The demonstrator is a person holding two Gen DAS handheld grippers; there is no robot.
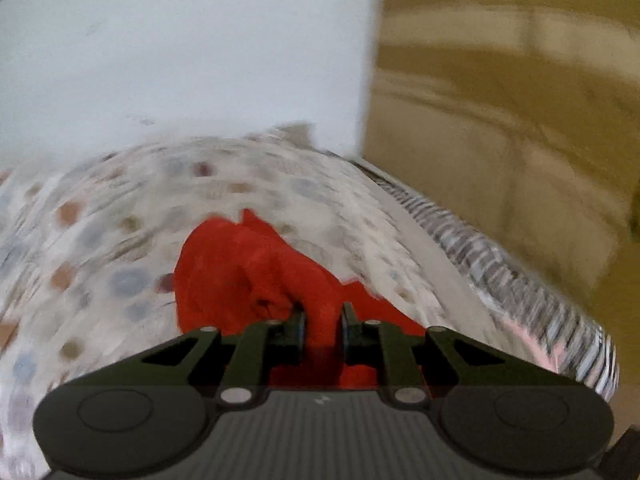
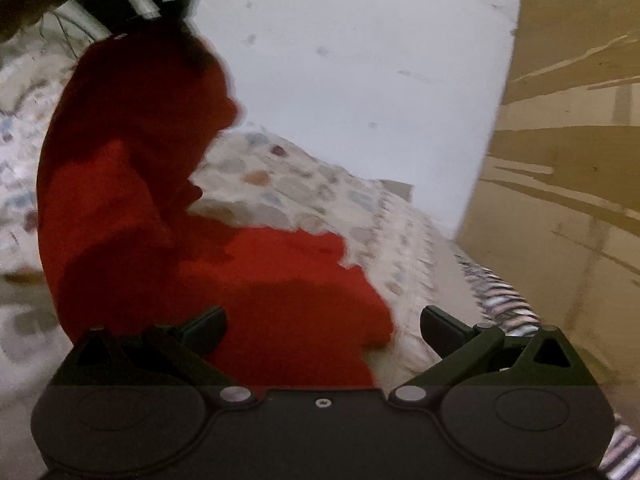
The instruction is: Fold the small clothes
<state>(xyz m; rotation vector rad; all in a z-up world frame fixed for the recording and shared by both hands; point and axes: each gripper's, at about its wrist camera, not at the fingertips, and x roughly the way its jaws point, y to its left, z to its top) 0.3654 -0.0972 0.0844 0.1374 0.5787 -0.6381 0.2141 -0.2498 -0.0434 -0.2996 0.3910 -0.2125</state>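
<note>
Left claw [image 1: 323, 330] clamped on a bunch of the red garment [image 1: 240, 264], lifted off the patterned bed [image 1: 100, 240]. Right claw [image 2: 323, 330] spread wide, empty, above cloth near the bed's right edge.

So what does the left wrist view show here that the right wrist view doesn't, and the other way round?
Only the left wrist view shows the left gripper pinching a fold of the red garment. Only the right wrist view shows the right gripper open, and the garment hanging from above down to the bed. Both show the patterned bedsheet, the white wall and the cardboard box.
</note>
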